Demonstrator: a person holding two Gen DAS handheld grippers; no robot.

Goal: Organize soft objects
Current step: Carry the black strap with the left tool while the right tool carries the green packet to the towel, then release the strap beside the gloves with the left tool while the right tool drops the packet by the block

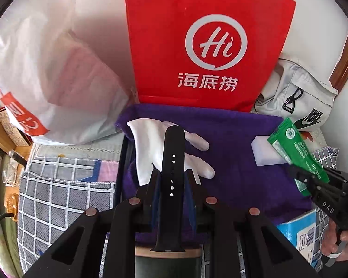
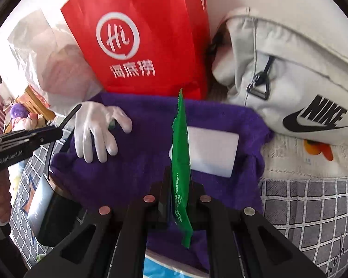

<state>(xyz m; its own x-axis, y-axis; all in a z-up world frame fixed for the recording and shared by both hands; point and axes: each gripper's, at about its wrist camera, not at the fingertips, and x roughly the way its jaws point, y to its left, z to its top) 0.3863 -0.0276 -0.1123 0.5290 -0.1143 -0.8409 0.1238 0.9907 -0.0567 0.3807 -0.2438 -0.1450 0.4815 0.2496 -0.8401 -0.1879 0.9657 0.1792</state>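
Observation:
My left gripper (image 1: 171,173) is shut on a black watch strap (image 1: 171,162), held upright above a white glove (image 1: 197,143) that lies on a purple towel (image 1: 239,180). My right gripper (image 2: 179,180) is shut on a green packet (image 2: 179,153), held edge-on above the towel (image 2: 139,162). A white sponge block (image 2: 211,153) lies on the towel behind the packet; it also shows in the left wrist view (image 1: 264,153). The glove (image 2: 97,127) lies at the towel's left part. The right gripper with the packet (image 1: 297,153) shows at the right of the left view.
A red paper bag (image 1: 197,41) stands behind the towel. A white plastic bag (image 1: 46,69) is at its left, a grey Nike bag (image 2: 290,81) at its right. A grey checked cloth (image 1: 62,197) covers the surface. A blue-white package (image 1: 299,231) lies at the front.

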